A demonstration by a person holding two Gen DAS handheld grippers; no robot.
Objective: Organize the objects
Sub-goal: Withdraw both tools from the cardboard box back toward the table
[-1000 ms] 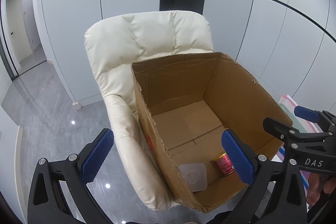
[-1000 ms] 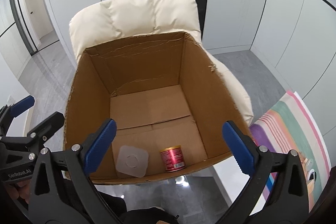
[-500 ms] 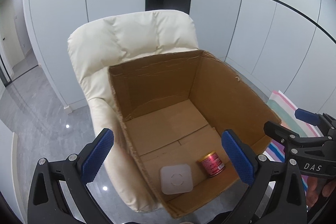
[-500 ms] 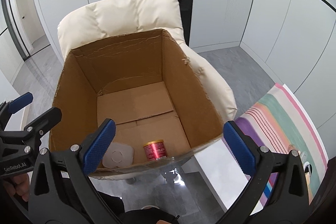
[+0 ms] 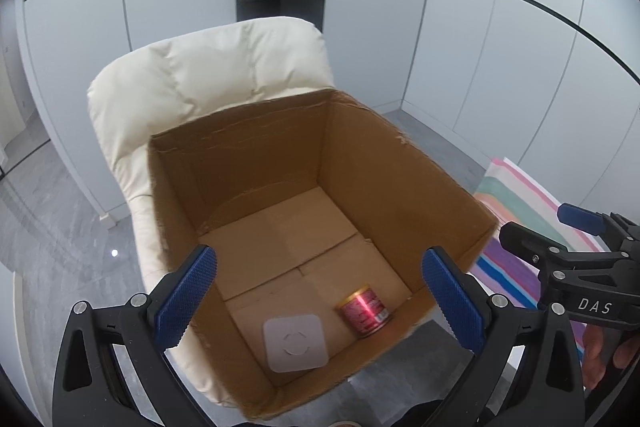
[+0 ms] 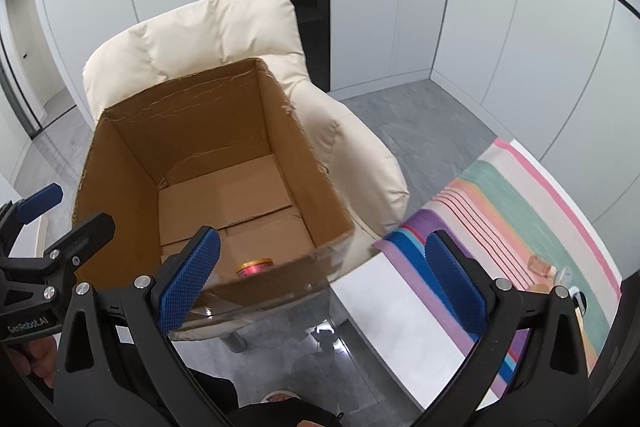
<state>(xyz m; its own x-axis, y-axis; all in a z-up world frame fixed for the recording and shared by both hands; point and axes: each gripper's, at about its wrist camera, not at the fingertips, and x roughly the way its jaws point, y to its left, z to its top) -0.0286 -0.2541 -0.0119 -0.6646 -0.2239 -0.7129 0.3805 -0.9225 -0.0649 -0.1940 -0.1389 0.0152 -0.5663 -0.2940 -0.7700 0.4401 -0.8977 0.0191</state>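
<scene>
1. While both views have swung rightward since 0.5 s ago, the cardboard box (image 5: 256, 163) now fills the left-wrist frame centre and sits left of centre in the right-wrist frame.
2. Left gripper (image 5: 320, 301) and right gripper (image 6: 322, 279) stay spread, empty.
3. Red can (image 5: 365, 311) and white square lid (image 5: 295, 343) lie unmoved on the box floor, lower centre.
4. More of the striped mat (image 6: 520, 211) shows at right.

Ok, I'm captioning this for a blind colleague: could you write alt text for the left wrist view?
An open cardboard box sits on a cream padded chair, holding a small red can and a flat white square item side by side on its floor. The left tool hangs open and empty above it, with the right tool at the right edge, over a striped cloth.
</scene>
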